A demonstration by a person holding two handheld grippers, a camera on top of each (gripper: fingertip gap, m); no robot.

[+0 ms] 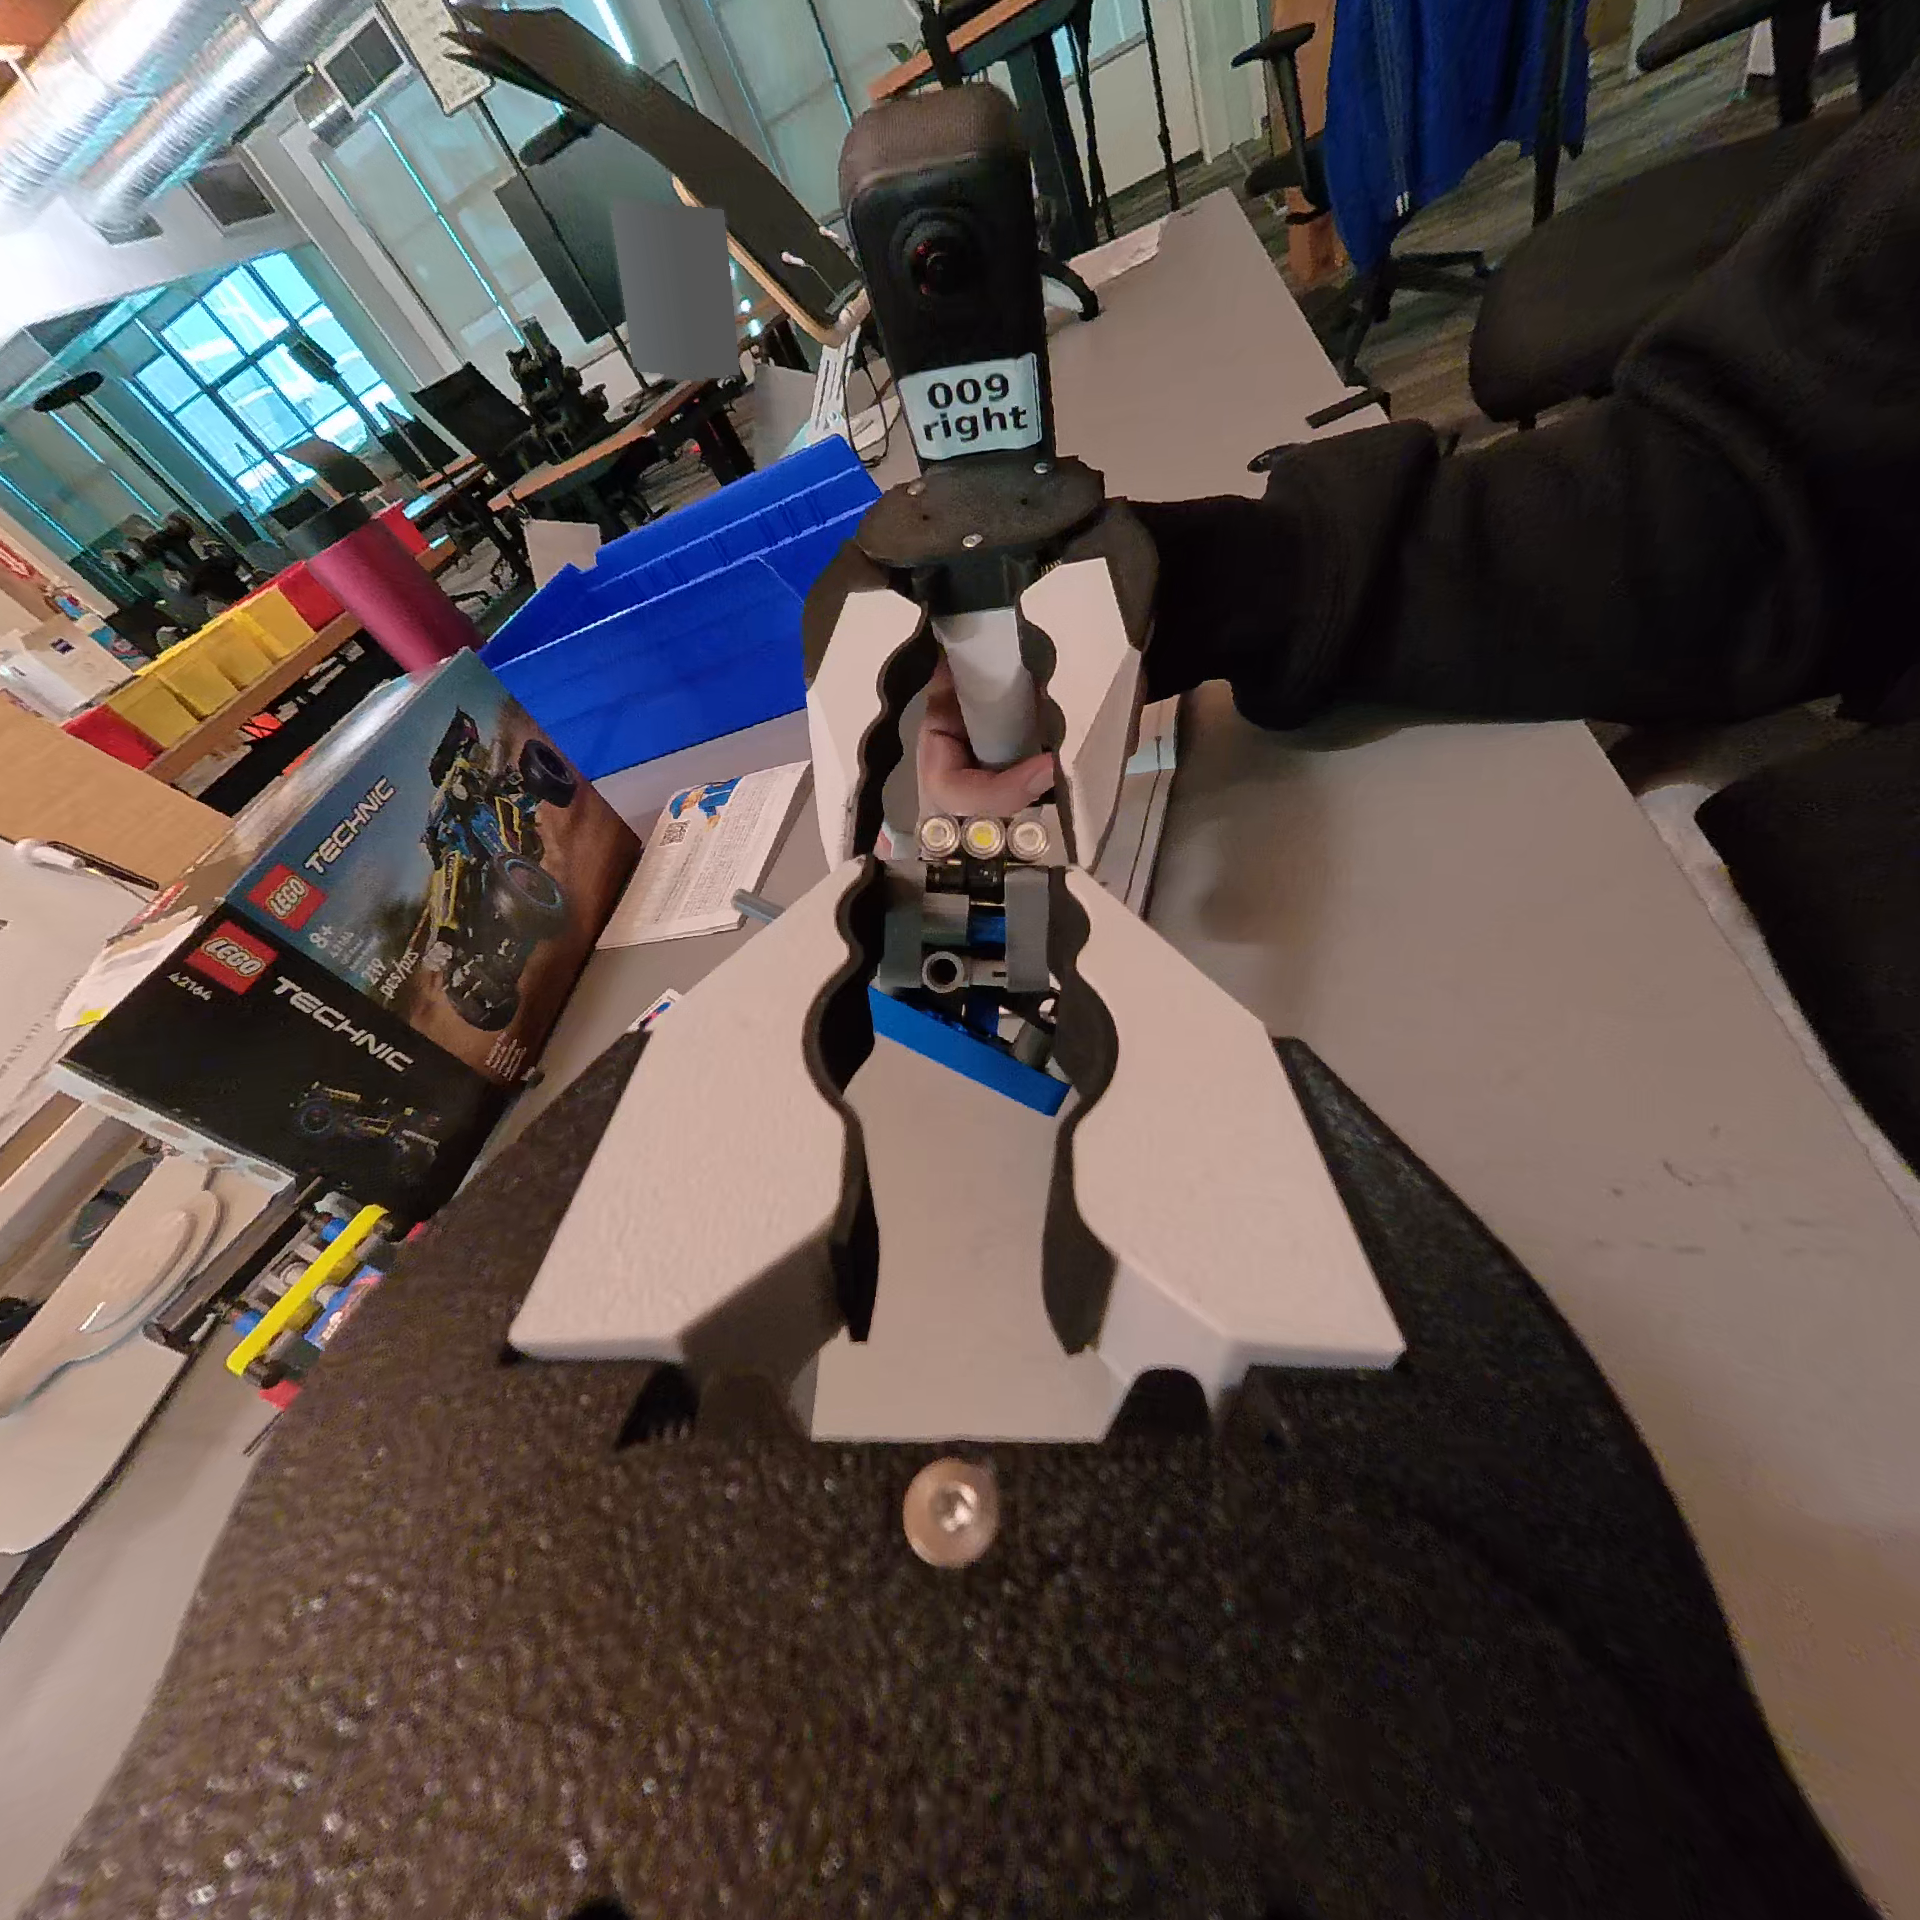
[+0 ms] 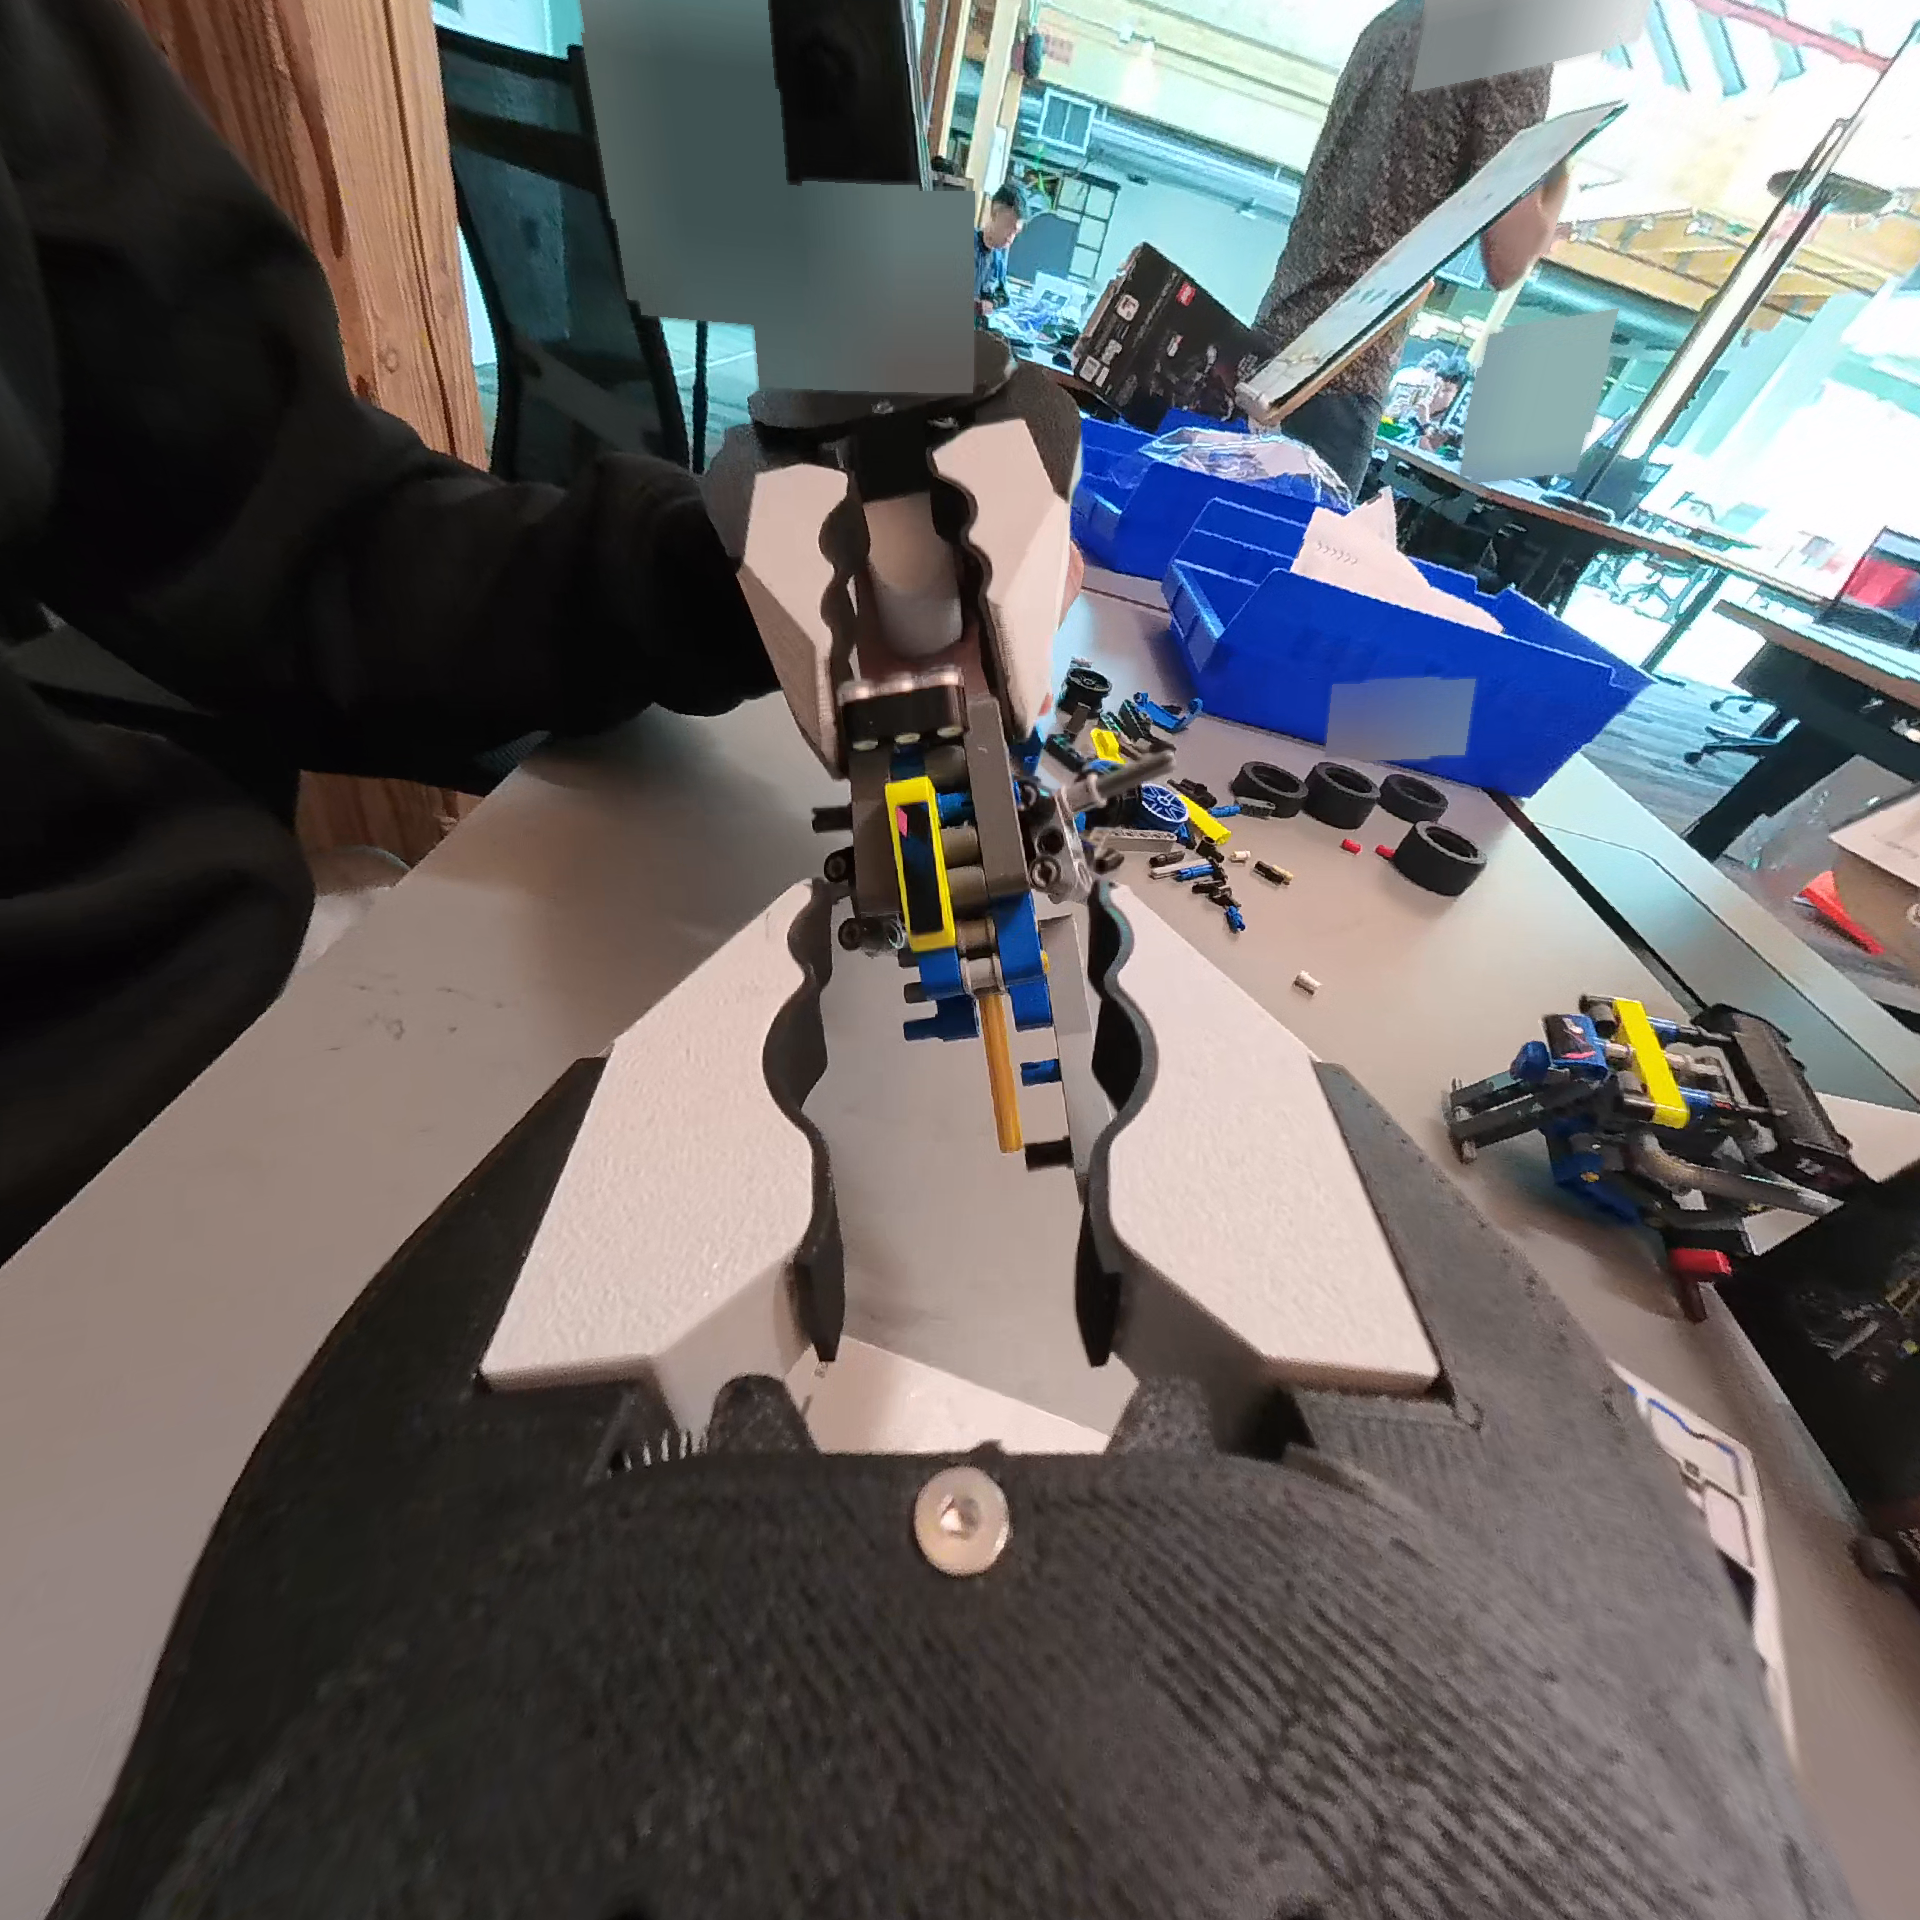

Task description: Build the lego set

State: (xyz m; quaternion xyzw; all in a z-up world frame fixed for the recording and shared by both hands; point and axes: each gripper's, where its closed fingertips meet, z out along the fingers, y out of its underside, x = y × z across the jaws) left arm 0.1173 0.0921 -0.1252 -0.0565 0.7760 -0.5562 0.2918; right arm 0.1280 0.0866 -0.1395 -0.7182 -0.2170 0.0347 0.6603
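Left gripper: my left gripper (image 1: 961, 925) is pinching the brick-built assembly (image 1: 961, 940); both black pads press its grey sides.
Right gripper: my right gripper (image 2: 961, 935) faces the left one, jaws spread around the assembly's other end; left pad stands clear, right pad lies close against it, contact I cannot tell.
Assembly: grey, blue and yellow (image 2: 940, 873), held above the grey table (image 2: 416, 1039) between the two grippers; three clear studs (image 1: 982, 836) at one end.
Nearby, right: loose parts (image 2: 1216, 831), four black tyres (image 2: 1340, 795), blue bin (image 2: 1392, 665), second small build (image 2: 1652, 1112).
Nearby, left: set box (image 1: 395, 894), booklet (image 1: 707, 852).
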